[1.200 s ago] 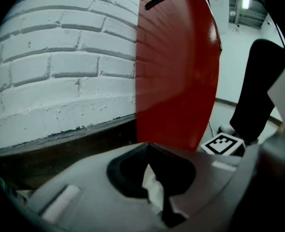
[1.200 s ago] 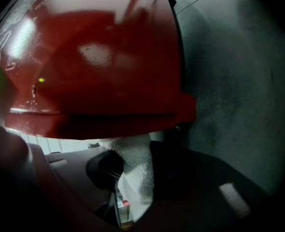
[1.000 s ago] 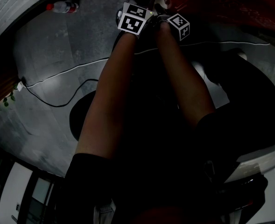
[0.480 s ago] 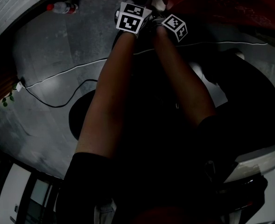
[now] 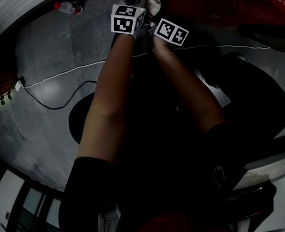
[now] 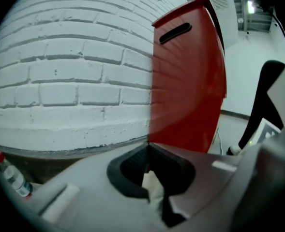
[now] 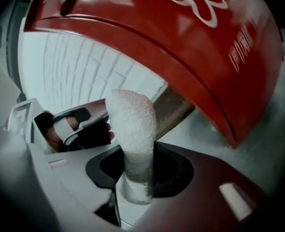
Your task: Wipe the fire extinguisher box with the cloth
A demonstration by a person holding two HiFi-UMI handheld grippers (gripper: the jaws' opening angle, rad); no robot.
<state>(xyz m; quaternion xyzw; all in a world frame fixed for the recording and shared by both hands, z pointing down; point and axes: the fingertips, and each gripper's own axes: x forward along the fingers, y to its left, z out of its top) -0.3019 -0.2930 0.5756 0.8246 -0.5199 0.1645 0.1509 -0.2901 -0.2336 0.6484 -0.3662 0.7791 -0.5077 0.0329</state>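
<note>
Fire extinguisher box — smooth red metal — sits just above & ahead of right gripper, jaws pinched on nubby white cloth, rolled upright. Left gripper clamped on pale cloth scrap — box ahead-right.

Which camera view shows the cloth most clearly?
The right gripper view: the cloth rises large and textured from the right gripper's shut jaws. The left gripper view shows only a pale scrap; the head view, a small pale bit.
</note>
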